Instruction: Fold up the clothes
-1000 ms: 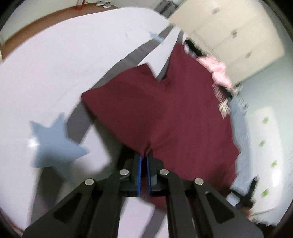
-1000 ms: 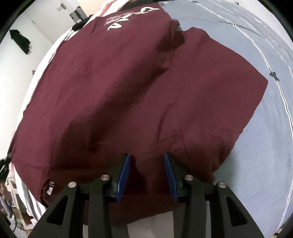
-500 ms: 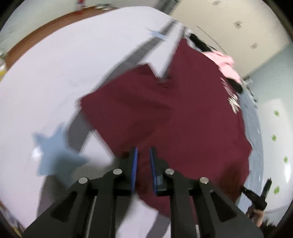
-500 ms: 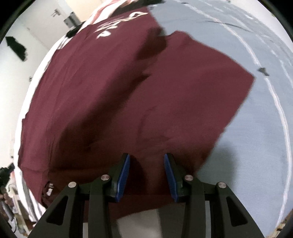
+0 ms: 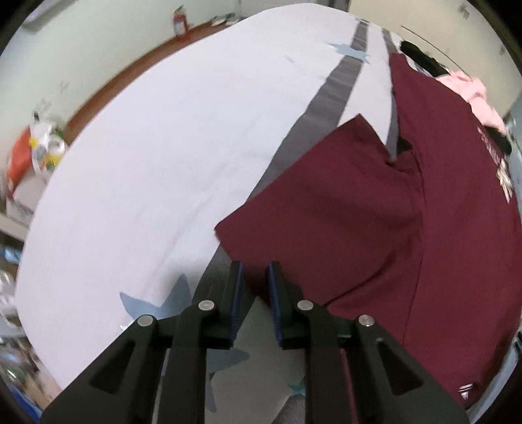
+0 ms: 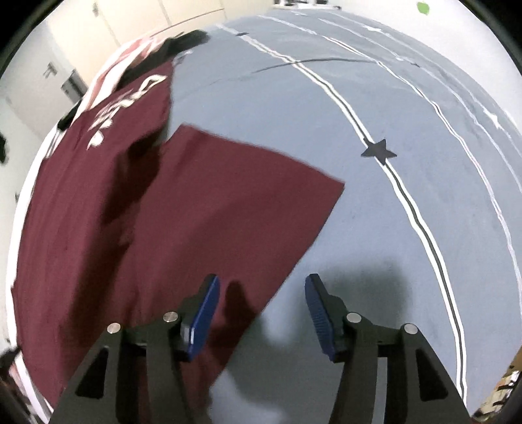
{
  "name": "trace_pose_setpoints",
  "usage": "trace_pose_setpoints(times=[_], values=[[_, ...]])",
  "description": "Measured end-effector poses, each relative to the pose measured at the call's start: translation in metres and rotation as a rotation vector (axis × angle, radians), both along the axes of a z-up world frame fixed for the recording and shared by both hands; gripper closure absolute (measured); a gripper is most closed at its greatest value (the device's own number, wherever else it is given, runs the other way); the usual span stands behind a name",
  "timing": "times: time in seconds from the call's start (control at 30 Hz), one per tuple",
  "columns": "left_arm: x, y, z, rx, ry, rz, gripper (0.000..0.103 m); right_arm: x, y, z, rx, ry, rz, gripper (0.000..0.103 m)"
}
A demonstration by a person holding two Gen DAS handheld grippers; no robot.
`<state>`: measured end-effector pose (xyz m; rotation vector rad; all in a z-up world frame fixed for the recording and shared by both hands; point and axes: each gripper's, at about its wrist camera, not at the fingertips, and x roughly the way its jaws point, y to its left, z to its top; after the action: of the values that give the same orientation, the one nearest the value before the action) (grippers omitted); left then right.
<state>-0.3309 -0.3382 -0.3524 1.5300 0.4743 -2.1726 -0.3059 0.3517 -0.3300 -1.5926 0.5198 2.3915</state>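
Both claws steeply nose-down over maroon shirt (image 5: 407,228): L claw (image 5: 256,277) slightly apart, empty; R claw (image 6: 261,293) opening, empty.

I see a red fire extinguisher (image 5: 179,20) at upper left, a pink garment (image 5: 469,94) upper right, a dark star (image 6: 378,150) right of centre

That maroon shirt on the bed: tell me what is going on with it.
A person holding a gripper in each hand is folding the maroon T-shirt, which lies spread on the bed cover. Neither gripper grips it at this moment. The left gripper stands slightly open over the edge of a sleeve. The right gripper has its jaws opening, with the other sleeve's edge under them but not pinched. A pink garment lies at the shirt's far end.
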Motion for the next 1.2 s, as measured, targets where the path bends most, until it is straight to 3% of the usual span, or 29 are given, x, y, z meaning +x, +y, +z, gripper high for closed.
trace_pose_setpoints(times=[0.07,0.23,0.53,0.63,0.7,0.73,0.77,0.8,0.83,0.87,1.03,1.2], values=[[0.001,-0.002,-0.002,0.005,-0.008,0.005,0.088,0.003,0.026,-0.002,-0.029,-0.002,-0.029,0.05],[0.0,0.002,-0.006,0.019,-0.018,0.01,0.088,-0.026,0.04,-0.024,-0.061,-0.012,-0.084,0.047],[-0.005,0.01,-0.002,0.033,-0.011,-0.002,0.088,-0.023,0.089,-0.021,-0.057,-0.007,-0.22,0.045],[-0.007,0.011,0.0,0.036,-0.007,-0.004,0.088,-0.031,0.086,-0.021,-0.034,-0.013,-0.145,0.037],[-0.003,0.016,0.001,0.042,0.003,-0.011,0.088,-0.037,0.08,-0.019,0.021,-0.015,-0.08,0.041],[0.001,0.02,0.002,0.045,0.008,-0.015,0.088,-0.039,0.079,-0.018,0.034,-0.007,-0.059,0.052],[0.004,0.025,0.002,0.048,0.013,-0.019,0.088,-0.04,0.078,-0.017,0.035,-0.002,-0.045,0.069],[0.004,0.028,0.003,0.05,0.016,-0.026,0.088,-0.041,0.078,-0.016,0.033,0.002,-0.033,0.075],[0.003,0.031,0.005,0.049,0.02,-0.034,0.088,-0.043,0.079,-0.015,0.023,0.004,-0.022,0.093],[0.002,0.03,0.008,0.045,0.025,-0.041,0.088,-0.047,0.079,-0.014,0.011,0.004,-0.011,0.099],[-0.012,0.049,0.018,0.021,0.045,-0.06,0.088,-0.028,0.087,0.015,0.077,0.031,0.015,0.099],[-0.01,0.052,0.025,-0.001,0.045,-0.051,0.088,0.015,0.118,0.035,0.069,0.031,0.006,0.099]])
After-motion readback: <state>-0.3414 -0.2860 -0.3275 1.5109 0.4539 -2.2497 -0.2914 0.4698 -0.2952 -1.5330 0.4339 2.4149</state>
